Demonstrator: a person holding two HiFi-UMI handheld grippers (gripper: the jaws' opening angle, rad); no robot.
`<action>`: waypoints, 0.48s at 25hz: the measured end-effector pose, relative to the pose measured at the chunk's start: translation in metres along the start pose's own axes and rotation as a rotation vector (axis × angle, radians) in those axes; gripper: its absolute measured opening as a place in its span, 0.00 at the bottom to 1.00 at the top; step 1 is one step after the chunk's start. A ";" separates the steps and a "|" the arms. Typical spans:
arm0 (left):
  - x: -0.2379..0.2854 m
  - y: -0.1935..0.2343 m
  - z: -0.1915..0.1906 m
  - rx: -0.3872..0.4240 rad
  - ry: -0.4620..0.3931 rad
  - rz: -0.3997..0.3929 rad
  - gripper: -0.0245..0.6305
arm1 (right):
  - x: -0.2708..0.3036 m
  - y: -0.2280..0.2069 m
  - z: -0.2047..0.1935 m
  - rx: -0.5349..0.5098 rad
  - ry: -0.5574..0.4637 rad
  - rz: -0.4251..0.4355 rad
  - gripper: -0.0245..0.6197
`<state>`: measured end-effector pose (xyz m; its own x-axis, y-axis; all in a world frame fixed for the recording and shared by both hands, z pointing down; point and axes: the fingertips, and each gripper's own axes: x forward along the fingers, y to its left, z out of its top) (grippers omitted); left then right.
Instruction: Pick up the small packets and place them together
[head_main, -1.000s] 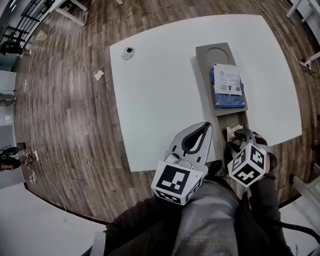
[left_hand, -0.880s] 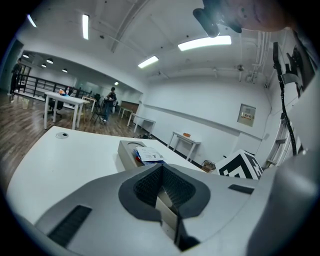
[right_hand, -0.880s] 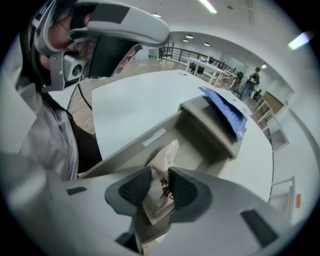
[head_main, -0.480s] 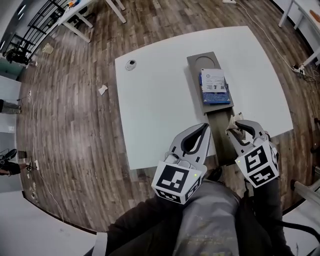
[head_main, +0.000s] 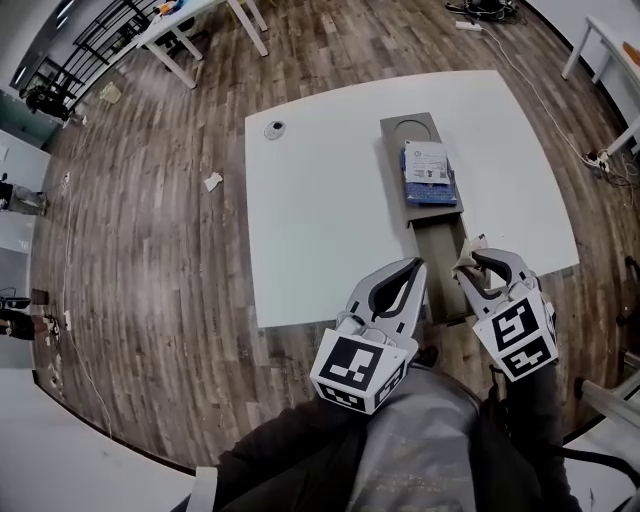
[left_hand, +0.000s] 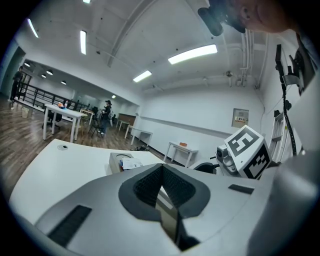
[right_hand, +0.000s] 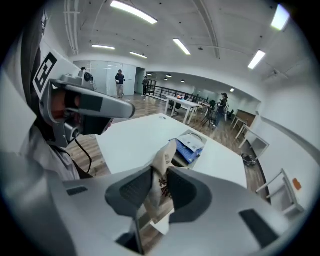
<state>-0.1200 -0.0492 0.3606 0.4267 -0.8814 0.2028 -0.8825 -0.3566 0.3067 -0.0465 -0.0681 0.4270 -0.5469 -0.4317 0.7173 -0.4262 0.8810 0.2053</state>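
Observation:
My right gripper (head_main: 476, 263) is shut on a small beige packet (head_main: 466, 257) and holds it just off the table's near edge, by the near end of the long grey tray (head_main: 410, 128). In the right gripper view the packet (right_hand: 162, 170) stands upright between the pads, red print showing, with my right gripper (right_hand: 159, 175) closed tightly round it. A stack of blue and white packets (head_main: 427, 172) lies in the tray's middle; the same packets (right_hand: 190, 144) show beyond the jaws. My left gripper (head_main: 413, 264) hovers at the table's near edge, shut, with nothing in it (left_hand: 161, 186).
The white table (head_main: 320, 220) carries a small round object (head_main: 275, 128) at its far left corner. A paper scrap (head_main: 212, 181) lies on the wooden floor to the left. Other tables (head_main: 200, 25) stand at the far left. My lap fills the bottom of the head view.
My right gripper has risen from the tray's near end with the beige packet in its jaws. The head view has pulled back, so the table looks smaller. The left gripper has barely moved.

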 end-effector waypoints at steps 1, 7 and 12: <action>-0.001 0.002 0.001 0.000 0.000 0.005 0.04 | 0.002 0.003 0.001 -0.003 0.002 0.009 0.21; 0.004 0.025 0.002 0.002 0.025 0.023 0.04 | 0.022 0.001 0.012 0.004 0.003 0.026 0.21; 0.024 0.049 0.005 -0.010 0.061 0.028 0.04 | 0.045 -0.015 0.026 0.023 -0.003 0.037 0.21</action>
<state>-0.1537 -0.0889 0.3759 0.4138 -0.8702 0.2673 -0.8921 -0.3292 0.3095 -0.0833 -0.1055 0.4394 -0.5643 -0.3997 0.7224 -0.4220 0.8917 0.1638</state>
